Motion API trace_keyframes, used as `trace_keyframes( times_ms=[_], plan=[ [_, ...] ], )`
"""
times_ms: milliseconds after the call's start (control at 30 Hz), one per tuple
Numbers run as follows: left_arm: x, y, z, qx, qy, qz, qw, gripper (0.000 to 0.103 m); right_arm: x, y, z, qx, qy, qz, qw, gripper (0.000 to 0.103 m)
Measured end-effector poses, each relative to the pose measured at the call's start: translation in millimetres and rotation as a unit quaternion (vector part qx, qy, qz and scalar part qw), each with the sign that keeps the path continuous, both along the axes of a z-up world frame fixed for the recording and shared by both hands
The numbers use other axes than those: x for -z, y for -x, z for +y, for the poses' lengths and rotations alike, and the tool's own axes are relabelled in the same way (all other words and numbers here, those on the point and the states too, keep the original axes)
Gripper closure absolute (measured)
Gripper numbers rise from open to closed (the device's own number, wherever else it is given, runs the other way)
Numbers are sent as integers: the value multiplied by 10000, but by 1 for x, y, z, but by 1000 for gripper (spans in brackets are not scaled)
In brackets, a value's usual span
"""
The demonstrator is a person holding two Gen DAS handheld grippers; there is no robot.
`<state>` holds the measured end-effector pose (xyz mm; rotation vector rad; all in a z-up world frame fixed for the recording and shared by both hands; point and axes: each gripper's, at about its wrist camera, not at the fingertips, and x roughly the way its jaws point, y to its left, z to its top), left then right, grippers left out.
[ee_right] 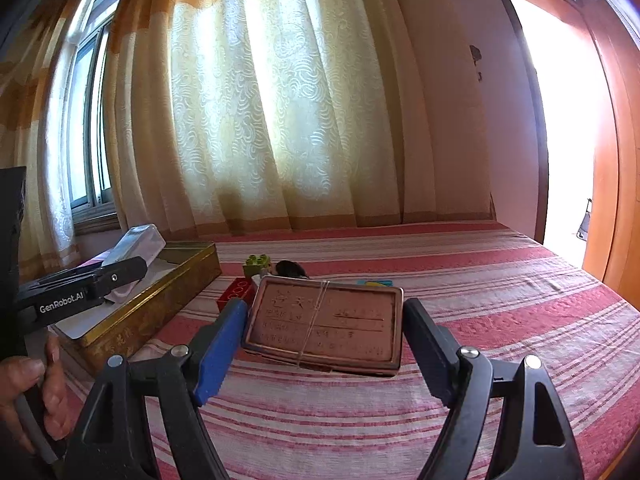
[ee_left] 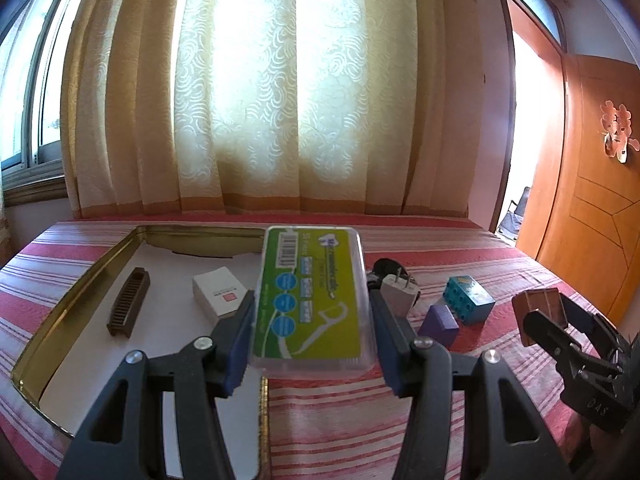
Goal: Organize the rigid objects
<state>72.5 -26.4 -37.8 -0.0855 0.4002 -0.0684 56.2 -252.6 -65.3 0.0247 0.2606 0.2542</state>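
My left gripper [ee_left: 310, 312] is shut on a clear floss-pick box [ee_left: 312, 300] with a green label, held above the right rim of the gold tin tray [ee_left: 76, 300]; the box also shows in the right wrist view [ee_right: 136, 246]. In the tray lie a brown comb-like piece [ee_left: 129, 304] and a white box [ee_left: 218, 294]. My right gripper [ee_right: 324, 336] holds a copper-coloured flat case [ee_right: 326, 326] bound with a rubber band between its fingers, above the striped cloth; the left finger touches it, a small gap shows at the right. It shows in the left wrist view [ee_left: 540, 312].
On the red-striped cloth [ee_left: 360, 408] lie a white plug adapter [ee_left: 400, 292], a purple block [ee_left: 440, 324] and a blue studded brick [ee_left: 470, 298]. A red brick [ee_right: 236, 292] and a green brick [ee_right: 258, 264] sit beside the tray [ee_right: 152, 312]. Curtains hang behind.
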Motion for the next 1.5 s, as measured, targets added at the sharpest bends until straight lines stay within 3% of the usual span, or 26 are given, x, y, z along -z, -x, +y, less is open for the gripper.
trace_keyframes(
  times_ms=[1500],
  plan=[
    [-3, 21, 48, -448, 70, -268, 9986, 50, 4, 17, 59, -577, 212, -321, 9976, 23]
  ],
)
